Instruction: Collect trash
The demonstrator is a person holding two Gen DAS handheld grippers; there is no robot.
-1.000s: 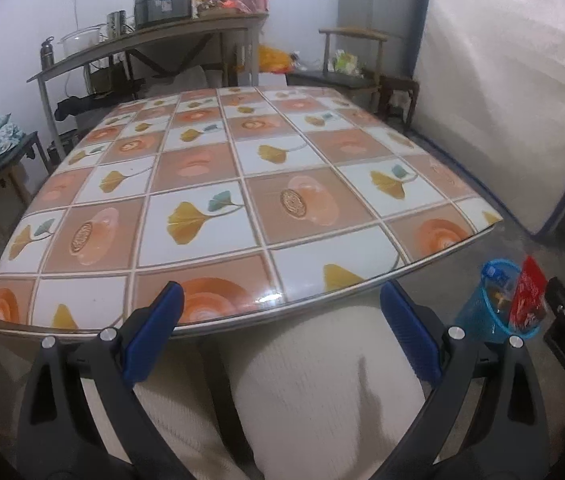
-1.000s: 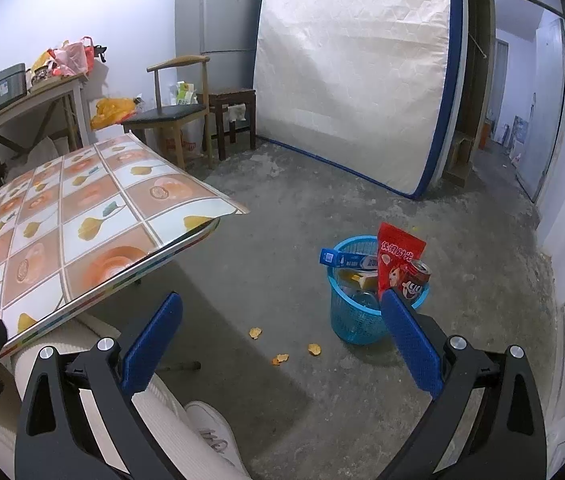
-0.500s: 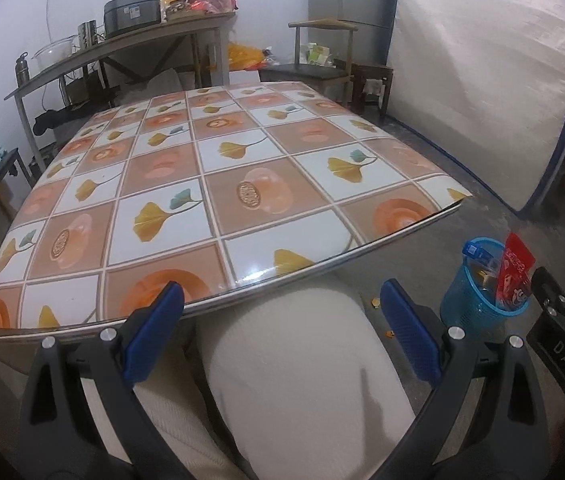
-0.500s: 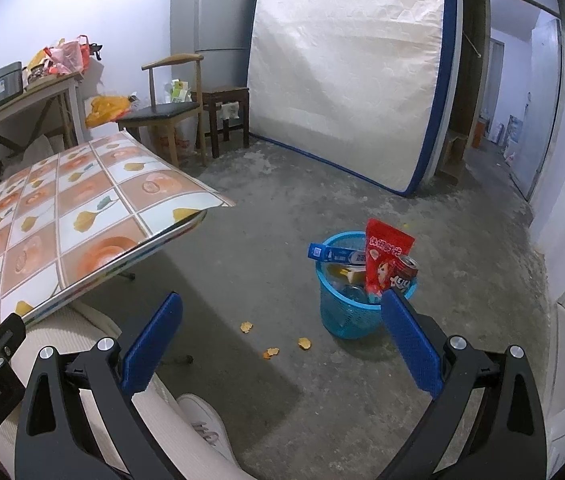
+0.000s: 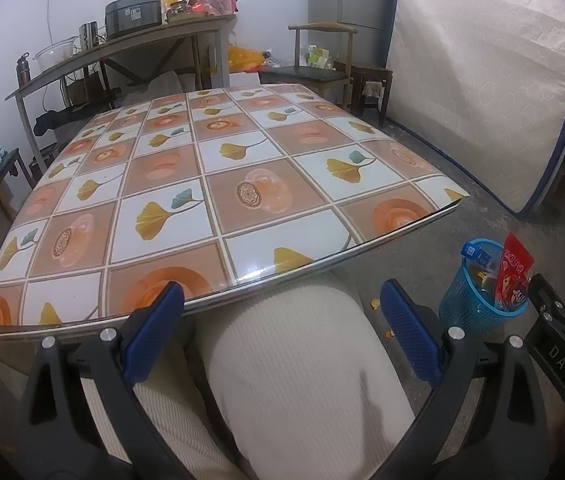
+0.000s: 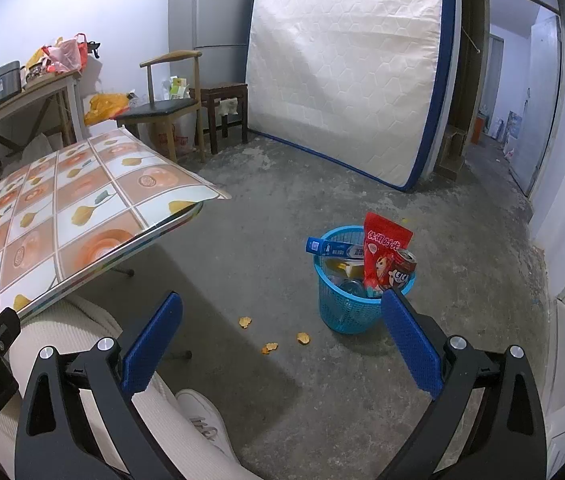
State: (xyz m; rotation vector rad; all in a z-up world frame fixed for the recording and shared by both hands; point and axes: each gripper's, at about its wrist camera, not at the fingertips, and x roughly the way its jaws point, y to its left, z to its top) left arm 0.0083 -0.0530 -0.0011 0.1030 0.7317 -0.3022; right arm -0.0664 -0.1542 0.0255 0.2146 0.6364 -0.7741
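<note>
concrete floor point(image 6: 242, 248) | blue basket point(image 6: 342, 312) | right tool marked "das" point(image 5: 558, 360)

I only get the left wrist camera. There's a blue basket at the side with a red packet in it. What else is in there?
Observer: A drink can stands tilted against the red packet, at the rim of the basket.
Operator: Is there trash on the floor?
Observer: Yes, three small orange scraps lie on the floor just left of the basket, outside it.
Operator: Is the other gripper holding anything?
Observer: No. The right gripper is open and empty, pointing at the floor near those scraps.
</note>
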